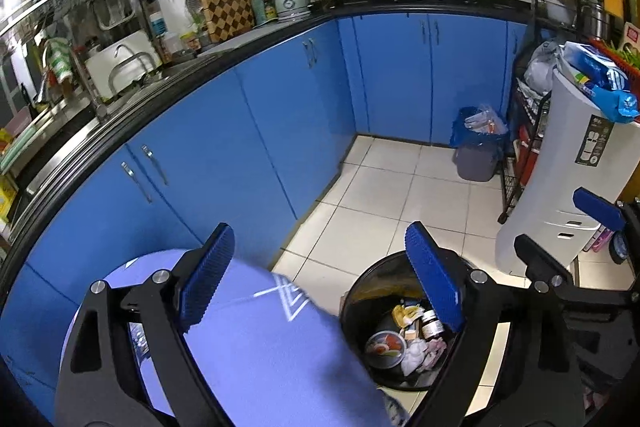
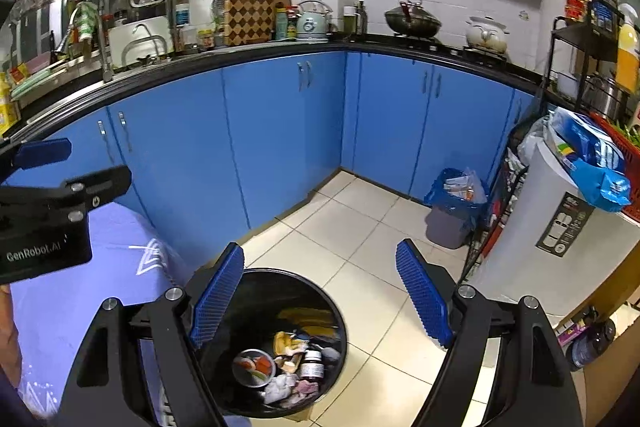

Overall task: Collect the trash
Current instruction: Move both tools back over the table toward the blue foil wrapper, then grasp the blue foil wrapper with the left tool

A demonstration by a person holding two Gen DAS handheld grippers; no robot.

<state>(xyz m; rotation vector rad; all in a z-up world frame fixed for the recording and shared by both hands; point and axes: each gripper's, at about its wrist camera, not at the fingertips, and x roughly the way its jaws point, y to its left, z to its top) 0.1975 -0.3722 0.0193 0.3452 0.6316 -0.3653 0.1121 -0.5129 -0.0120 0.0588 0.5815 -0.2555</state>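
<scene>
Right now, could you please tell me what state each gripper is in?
Left gripper: open, holding nothing.
Right gripper: open, holding nothing.

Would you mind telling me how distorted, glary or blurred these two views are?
Left wrist: fisheye bends the black countertop edge into an arc; corners vignetted black; lilac cloth slightly soft. Right wrist: same bowing; glare on the glossy black round bin; trash inside sharp.

I see a home kitchen, blue cabinets (image 2: 280, 131), black counter (image 2: 400, 41), kettle (image 2: 313, 23), wok (image 2: 412, 17), sink tap (image 2: 144, 35), tiled floor (image 2: 360, 227).
</scene>
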